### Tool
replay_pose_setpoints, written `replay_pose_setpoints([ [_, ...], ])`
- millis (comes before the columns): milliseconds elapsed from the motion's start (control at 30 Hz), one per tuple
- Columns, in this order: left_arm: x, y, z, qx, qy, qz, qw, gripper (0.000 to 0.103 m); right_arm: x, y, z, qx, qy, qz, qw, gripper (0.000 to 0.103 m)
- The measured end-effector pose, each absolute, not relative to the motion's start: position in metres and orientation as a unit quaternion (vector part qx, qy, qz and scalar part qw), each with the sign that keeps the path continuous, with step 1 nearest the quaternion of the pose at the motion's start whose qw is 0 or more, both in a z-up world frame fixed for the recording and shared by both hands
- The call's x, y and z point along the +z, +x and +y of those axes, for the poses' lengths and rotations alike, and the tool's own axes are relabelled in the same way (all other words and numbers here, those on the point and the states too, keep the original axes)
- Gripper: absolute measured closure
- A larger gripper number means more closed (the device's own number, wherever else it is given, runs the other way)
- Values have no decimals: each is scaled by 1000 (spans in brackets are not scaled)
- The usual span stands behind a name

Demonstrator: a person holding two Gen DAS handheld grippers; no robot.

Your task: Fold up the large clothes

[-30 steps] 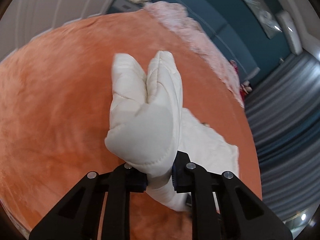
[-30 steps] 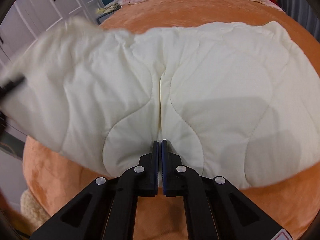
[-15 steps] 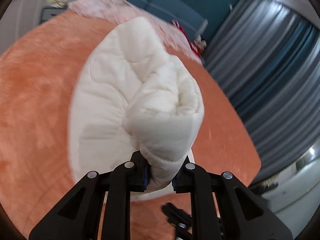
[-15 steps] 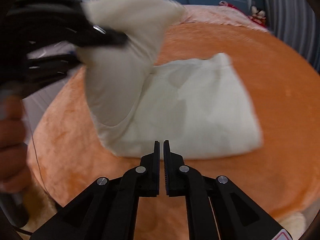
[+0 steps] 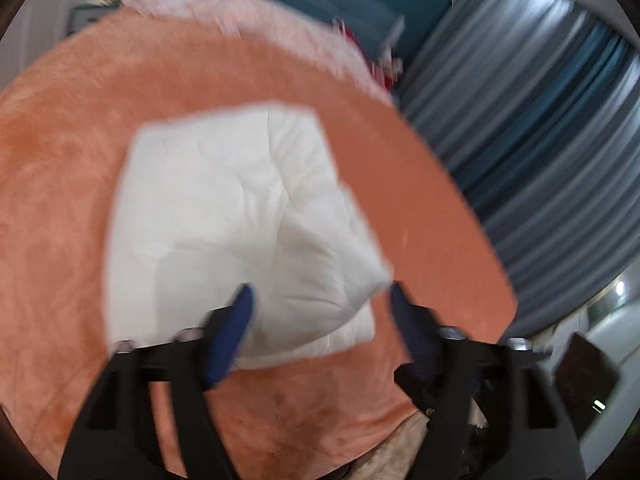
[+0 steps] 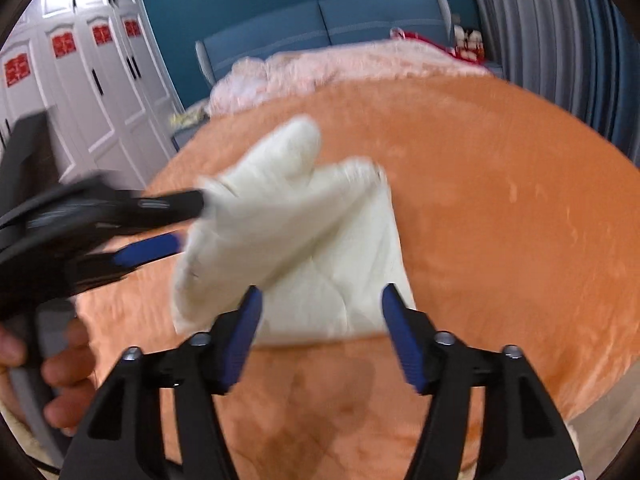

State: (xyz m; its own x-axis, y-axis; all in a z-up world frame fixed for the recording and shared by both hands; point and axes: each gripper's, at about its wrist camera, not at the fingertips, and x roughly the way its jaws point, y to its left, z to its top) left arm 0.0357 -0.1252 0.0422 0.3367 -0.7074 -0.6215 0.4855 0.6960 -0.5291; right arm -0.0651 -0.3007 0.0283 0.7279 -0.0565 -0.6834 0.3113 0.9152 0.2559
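Note:
A cream quilted garment (image 5: pixel 232 216) lies folded into a rough square on the orange bed cover (image 5: pixel 60 168). My left gripper (image 5: pixel 320 296) is open just above its near edge, holding nothing. In the right wrist view the garment (image 6: pixel 320 240) has one raised flap at its left side, with the left gripper (image 6: pixel 188 220) next to that flap. My right gripper (image 6: pixel 320 300) is open and empty above the garment's near edge. Both views are motion-blurred.
The orange cover (image 6: pixel 500 220) spreads wide around the garment. A pink blanket (image 6: pixel 340 68) lies at the bed's head by a blue headboard (image 6: pixel 320 24). White wardrobes (image 6: pixel 80 80) stand left. Grey-blue curtains (image 5: pixel 540 140) hang right of the bed.
The left gripper carried the garment's end over the rest and let it go; its jaws went from shut to open. The right gripper also opened and drew back from the garment.

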Motion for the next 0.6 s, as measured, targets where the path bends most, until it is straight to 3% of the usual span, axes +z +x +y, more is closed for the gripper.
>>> replay_pose_setpoints([
  [100, 58, 44, -93, -325, -158, 420, 832, 23, 47, -55, -299, -84, 181, 329, 923, 28],
  [333, 23, 77, -68, -249, -160, 467, 833, 31, 47, -4, -291, -71, 156, 345, 923, 28],
  [367, 18, 77, -68, -249, -162, 471, 831, 31, 41, 7, -293, -65, 165, 360, 916, 32],
  [433, 13, 78, -73, -245, -159, 481, 827, 33, 29, 19, -295, -54, 185, 388, 901, 49],
  [467, 11, 77, -72, -247, -160, 483, 824, 34, 23, 24, -296, -52, 187, 404, 894, 70],
  [500, 9, 79, -73, -249, -160, 486, 822, 36, 22, 25, -298, -51, 187, 410, 891, 85],
  [600, 10, 77, -79, -259, -153, 488, 819, 39, 30, 13, -317, -47, 212, 393, 893, 92],
])
